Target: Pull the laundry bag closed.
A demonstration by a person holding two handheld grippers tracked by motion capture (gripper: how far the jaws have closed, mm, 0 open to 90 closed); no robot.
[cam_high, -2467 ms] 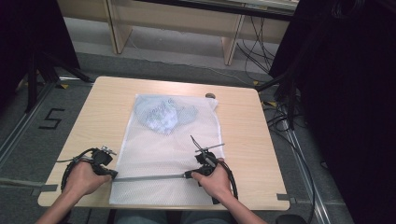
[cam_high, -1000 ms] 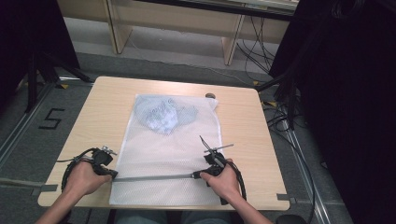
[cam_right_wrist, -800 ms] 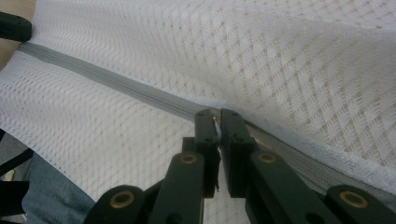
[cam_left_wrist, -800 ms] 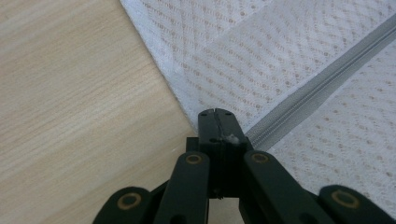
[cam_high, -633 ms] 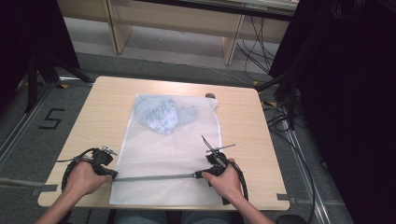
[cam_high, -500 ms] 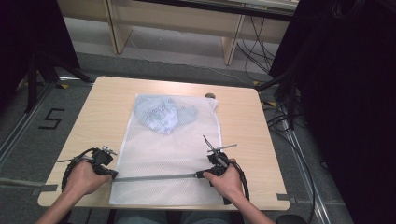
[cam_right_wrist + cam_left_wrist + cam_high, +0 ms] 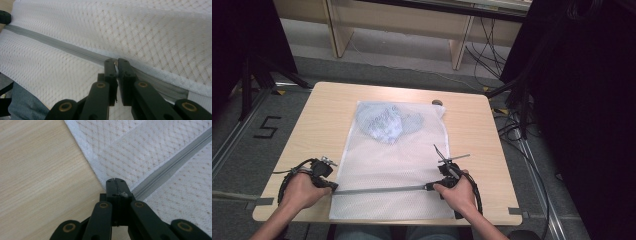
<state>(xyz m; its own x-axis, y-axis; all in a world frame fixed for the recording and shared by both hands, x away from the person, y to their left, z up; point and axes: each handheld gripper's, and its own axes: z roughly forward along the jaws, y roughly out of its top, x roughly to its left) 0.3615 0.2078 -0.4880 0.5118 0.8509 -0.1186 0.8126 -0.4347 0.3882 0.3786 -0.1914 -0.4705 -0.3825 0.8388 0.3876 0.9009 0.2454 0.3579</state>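
Nearby, a small dark disc (image 7: 437,102) touches the mesh bag (image 7: 392,170).

Your high view looks forward and down from above your side of the table (image 7: 332,105), taking in the whole mesh bag (image 7: 397,165). Each gripper view sits very close over that bag, looking along its own jaws. All three share the bag's grey zipper (image 7: 382,189) (image 7: 172,165) (image 7: 62,46).

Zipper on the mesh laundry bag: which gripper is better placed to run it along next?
Likely the right gripper: it pinches the zipper pull, while the left gripper clamps the zipper's end at the bag's edge.
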